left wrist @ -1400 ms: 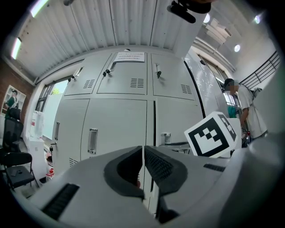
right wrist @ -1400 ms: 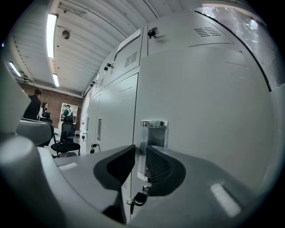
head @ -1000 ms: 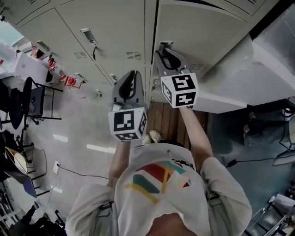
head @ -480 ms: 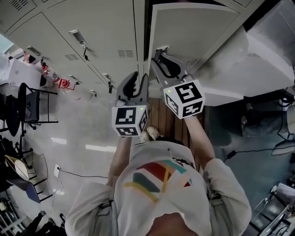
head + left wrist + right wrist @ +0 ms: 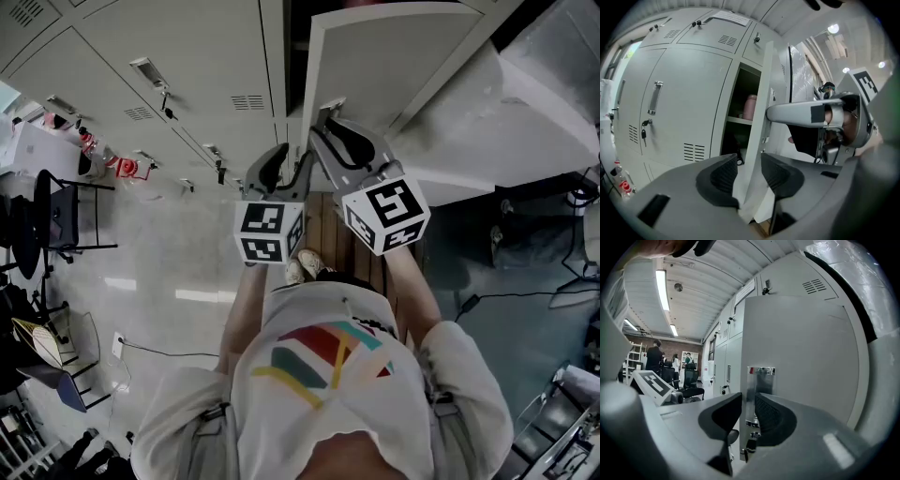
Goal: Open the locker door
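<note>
The locker door (image 5: 394,56) stands partly open, angled out from the row of lockers (image 5: 187,56). The right gripper (image 5: 747,400) clamps its metal handle (image 5: 761,377). The left gripper (image 5: 749,160) has just been opening its jaws, which stand apart around the door's edge, not pressing it.

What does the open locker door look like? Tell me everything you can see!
The locker door is a tall, flat, pale grey panel that looks like painted metal. It stands ajar, swung out from a dark compartment. A shiny metal handle sits near its free edge. The right gripper is closed on that handle. The left gripper, whose jaws have just been opening, straddles the door's thin edge without squeezing it.
</note>
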### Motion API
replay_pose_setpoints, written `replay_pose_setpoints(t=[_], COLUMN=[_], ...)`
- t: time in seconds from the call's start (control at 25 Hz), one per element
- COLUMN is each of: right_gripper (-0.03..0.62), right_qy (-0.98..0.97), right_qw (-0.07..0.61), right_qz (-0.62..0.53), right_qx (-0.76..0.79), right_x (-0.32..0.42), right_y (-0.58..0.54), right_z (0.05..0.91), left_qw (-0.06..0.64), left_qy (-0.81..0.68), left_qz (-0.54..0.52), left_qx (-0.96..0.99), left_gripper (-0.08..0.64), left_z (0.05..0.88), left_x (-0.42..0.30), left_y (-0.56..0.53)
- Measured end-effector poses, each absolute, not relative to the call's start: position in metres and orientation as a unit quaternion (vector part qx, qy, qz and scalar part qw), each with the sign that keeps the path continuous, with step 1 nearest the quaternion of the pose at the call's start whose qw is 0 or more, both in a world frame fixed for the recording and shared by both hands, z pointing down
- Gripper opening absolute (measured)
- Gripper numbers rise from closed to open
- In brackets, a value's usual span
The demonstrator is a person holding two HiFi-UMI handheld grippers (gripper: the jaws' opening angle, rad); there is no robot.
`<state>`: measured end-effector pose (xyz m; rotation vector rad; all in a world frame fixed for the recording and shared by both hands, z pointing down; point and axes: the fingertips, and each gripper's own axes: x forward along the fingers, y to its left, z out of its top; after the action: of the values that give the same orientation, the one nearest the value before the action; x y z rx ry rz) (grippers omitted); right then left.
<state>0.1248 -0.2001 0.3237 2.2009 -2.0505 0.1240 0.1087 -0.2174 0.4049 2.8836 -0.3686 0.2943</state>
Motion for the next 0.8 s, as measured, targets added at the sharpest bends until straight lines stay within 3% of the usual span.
replay_pose_setpoints(t=[0.36,0.8], right_gripper=[0.062,0.043], right_qy=[-0.674,-0.665], right_qw=[0.065,0.044], right_qz=[0.039,0.044], right_qx=[0.735,0.744], right_x=[0.123,0.123], right_y=[-0.178,-0.139], right_z=[0.325,0.324], left_qw=[0.123,0.08], left_qy=[-0.081,-0.032], left_qz=[0.09,0.098], left_qx=[0.985,0.991], left_gripper=[0.146,0.139], left_z=[0.406,0.397], left_x=[0.123,0.126], left_y=[-0.198,-0.167])
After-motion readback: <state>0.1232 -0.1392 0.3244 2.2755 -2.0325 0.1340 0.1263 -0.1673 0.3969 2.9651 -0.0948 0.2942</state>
